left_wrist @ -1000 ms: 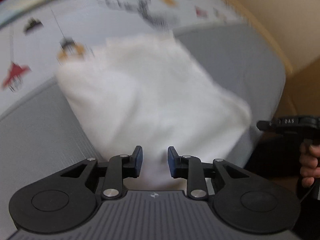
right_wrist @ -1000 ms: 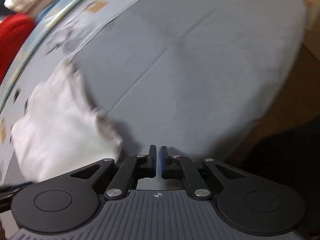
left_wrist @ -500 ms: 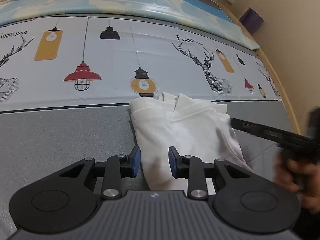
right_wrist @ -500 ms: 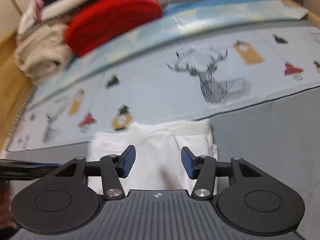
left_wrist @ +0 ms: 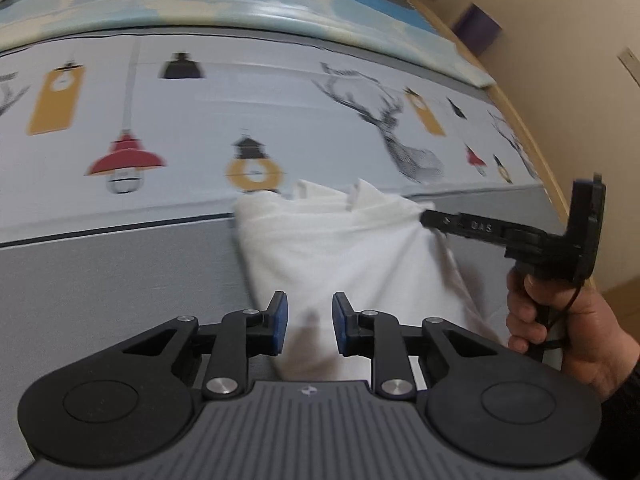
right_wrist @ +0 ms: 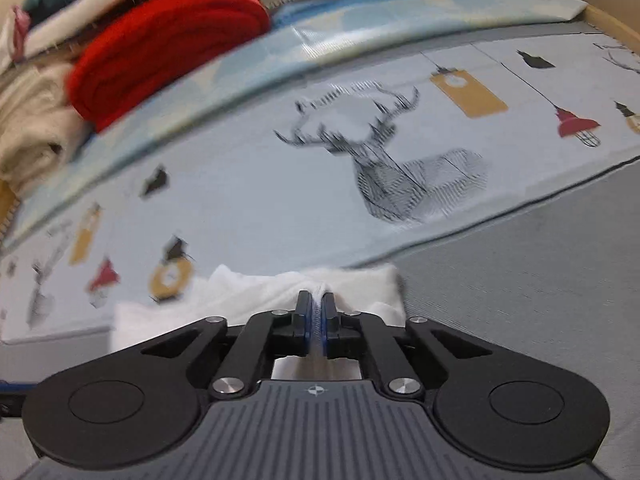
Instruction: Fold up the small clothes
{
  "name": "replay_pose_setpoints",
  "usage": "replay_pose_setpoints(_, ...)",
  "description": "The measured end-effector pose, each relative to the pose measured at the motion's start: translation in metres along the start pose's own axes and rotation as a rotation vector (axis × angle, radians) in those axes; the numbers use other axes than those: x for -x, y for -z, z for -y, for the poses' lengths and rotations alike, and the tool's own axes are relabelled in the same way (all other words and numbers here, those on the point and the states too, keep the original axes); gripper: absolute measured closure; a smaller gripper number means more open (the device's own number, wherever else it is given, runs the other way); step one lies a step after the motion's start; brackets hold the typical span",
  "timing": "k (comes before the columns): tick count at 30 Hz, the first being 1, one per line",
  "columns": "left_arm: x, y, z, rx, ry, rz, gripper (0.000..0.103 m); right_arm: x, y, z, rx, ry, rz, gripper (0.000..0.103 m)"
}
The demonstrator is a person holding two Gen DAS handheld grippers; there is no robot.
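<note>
On the bed, one white garment (left_wrist: 340,248) is seen, lying partly folded across the line where the grey sheet (left_wrist: 100,280) meets the printed band (left_wrist: 200,120). Two grippers are counted. The left gripper (left_wrist: 306,322) is held just above the garment's near edge; its jaws have just been closing a little and stand narrowly apart, with cloth seen below the gap but not pressed by the blue pads (left_wrist: 280,320). The right gripper (right_wrist: 316,314) has just been closing, and its jaws are pinched on a ridge of the white cloth at the garment's far right corner; in the left wrist view its black fingers reach that corner from the right. One hand (left_wrist: 560,320) is seen gripping the right gripper's handle.

On the printed band, two deer heads can be counted in the left wrist view, the second only partly seen at the right edge, together with several hanging lamps in red, black and yellow; the exact lamp count cannot be told because of blur. Beyond the band, a pale blue patterned strip (right_wrist: 360,36) runs across the bed. At the far left in the right wrist view, one red folded item (right_wrist: 168,44) is stacked with beige, white and dark textiles, their number unclear. A wooden frame (left_wrist: 520,120) borders the bed on the right, with a beige wall (left_wrist: 560,20) behind it and one purple object (left_wrist: 478,26) near that wall.
</note>
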State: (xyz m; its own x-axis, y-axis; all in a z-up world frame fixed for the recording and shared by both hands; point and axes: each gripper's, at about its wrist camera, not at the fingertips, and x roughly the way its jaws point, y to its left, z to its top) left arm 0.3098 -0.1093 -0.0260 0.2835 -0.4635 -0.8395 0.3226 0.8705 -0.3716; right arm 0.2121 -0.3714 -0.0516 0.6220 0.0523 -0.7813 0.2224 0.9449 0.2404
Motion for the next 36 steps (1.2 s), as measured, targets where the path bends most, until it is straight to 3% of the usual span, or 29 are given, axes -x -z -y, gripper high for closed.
replay_pose_setpoints(1, -0.004, 0.001, 0.006, -0.019, 0.008, -0.006, 0.077, 0.002, 0.0, 0.002, 0.014, 0.026, 0.002, 0.075)
replay_pose_setpoints(4, -0.021, 0.004, 0.018, -0.068, 0.016, -0.046, 0.08, 0.03, 0.002, 0.007, 0.036, 0.058, 0.076, 0.072)
replay_pose_setpoints(6, -0.036, 0.009, 0.019, -0.092, -0.017, -0.087, 0.08, 0.053, 0.006, 0.009, 0.079, -0.029, 0.091, 0.072)
replay_pose_setpoints(8, -0.051, 0.014, 0.015, -0.097, -0.092, -0.132, 0.08, 0.065, 0.017, 0.006, 0.178, -0.158, 0.013, 0.073)
replay_pose_setpoints(10, -0.058, 0.016, 0.01, -0.071, -0.126, -0.147, 0.074, 0.059, 0.036, 0.006, 0.282, -0.208, -0.142, 0.073)
replay_pose_setpoints(11, -0.056, 0.015, 0.008, -0.04, -0.116, -0.141, 0.073, 0.052, 0.049, 0.008, 0.342, -0.155, -0.218, 0.073)
replay_pose_setpoints(12, -0.053, 0.015, 0.007, -0.016, -0.115, -0.131, 0.072, 0.044, 0.062, 0.012, 0.399, -0.062, -0.256, 0.065)
replay_pose_setpoints(13, -0.049, 0.014, 0.006, 0.001, -0.122, -0.113, 0.07, 0.043, 0.069, 0.021, 0.398, -0.03, -0.247, 0.046)
replay_pose_setpoints(15, -0.043, 0.014, 0.004, 0.032, -0.135, -0.072, 0.066, 0.046, 0.062, 0.047, 0.206, -0.051, -0.243, 0.048)
replay_pose_setpoints(16, -0.041, 0.015, 0.002, 0.056, -0.132, -0.06, 0.057, 0.05, 0.058, 0.055, 0.145, -0.063, -0.228, 0.048)
replay_pose_setpoints(19, -0.044, 0.016, -0.003, 0.118, -0.117, -0.055, 0.028, 0.063, 0.053, 0.063, 0.122, -0.012, -0.123, 0.046)
replay_pose_setpoints(21, -0.05, 0.017, -0.005, 0.145, -0.097, -0.071, 0.023, 0.062, 0.051, 0.069, 0.064, -0.064, -0.118, 0.044)
replay_pose_setpoints(24, -0.065, 0.019, -0.008, 0.197, -0.056, -0.119, 0.023, 0.045, 0.053, 0.072, -0.027, -0.165, -0.172, 0.038)
replay_pose_setpoints(27, -0.077, 0.02, -0.009, 0.221, -0.048, -0.137, 0.025, 0.024, 0.06, 0.064, -0.009, -0.156, -0.241, 0.036)
replay_pose_setpoints(29, -0.081, 0.018, -0.01, 0.212, -0.061, -0.136, 0.033, 0.018, 0.056, 0.056, 0.015, -0.153, -0.222, 0.034)
replay_pose_setpoints(30, -0.081, 0.016, -0.009, 0.202, -0.065, -0.131, 0.044, 0.017, 0.052, 0.052, 0.016, -0.153, -0.217, 0.044)
replay_pose_setpoints(31, -0.08, 0.013, -0.009, 0.192, -0.064, -0.123, 0.055, 0.016, 0.05, 0.049, 0.015, -0.168, -0.21, 0.063)
replay_pose_setpoints(33, -0.073, 0.006, -0.006, 0.148, -0.062, -0.085, 0.066, 0.014, 0.044, 0.041, 0.025, -0.179, -0.187, 0.076)
replay_pose_setpoints(36, -0.05, -0.011, -0.004, 0.09, -0.122, 0.03, 0.068, 0.013, 0.031, 0.032, 0.01, -0.207, -0.135, 0.083)
